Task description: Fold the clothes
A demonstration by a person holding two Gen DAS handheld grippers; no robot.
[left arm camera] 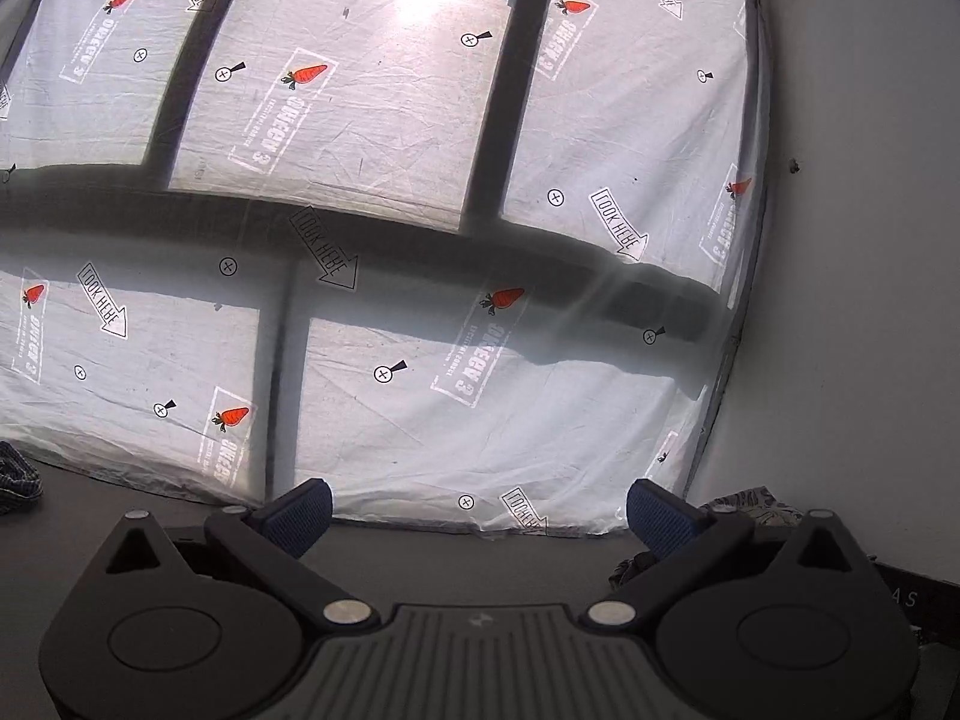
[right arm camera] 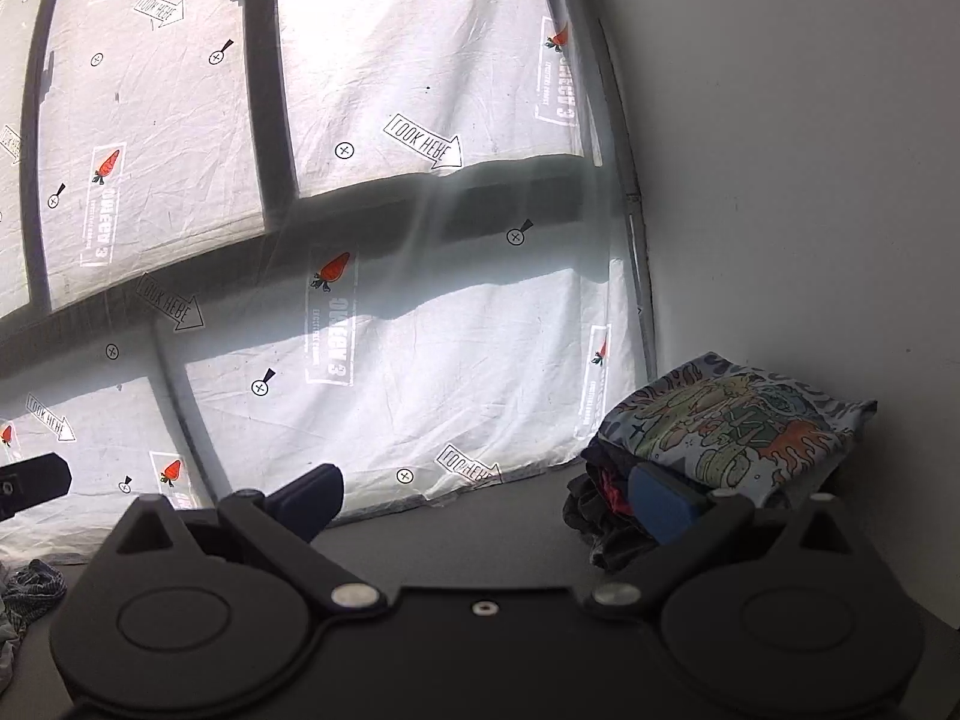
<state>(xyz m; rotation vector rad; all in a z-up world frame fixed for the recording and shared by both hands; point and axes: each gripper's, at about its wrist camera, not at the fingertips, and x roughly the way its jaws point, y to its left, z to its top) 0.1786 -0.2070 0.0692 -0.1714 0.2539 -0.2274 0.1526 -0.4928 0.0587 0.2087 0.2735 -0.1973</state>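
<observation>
A stack of folded clothes (right arm camera: 738,426), topped by a grey shirt with a green and orange cartoon print, lies on the dark table by the white wall at the right. Dark garments (right arm camera: 606,516) stick out beneath it. My right gripper (right arm camera: 486,507) stands open just left of the stack, nothing between its fingers. My left gripper (left arm camera: 480,516) is open too and empty, pointing at the covered window. Part of the same stack (left arm camera: 750,507) peeks out behind its right finger. A crumpled blue checked garment (left arm camera: 18,480) lies at the far left, also seen in the right wrist view (right arm camera: 33,591).
A big window (left arm camera: 420,192) behind the table is covered with white printed film showing carrots and arrows. The dark table top (right arm camera: 480,546) runs up to it. A white wall (right arm camera: 810,180) closes the right side. The left gripper's tip (right arm camera: 33,483) shows at the right view's left edge.
</observation>
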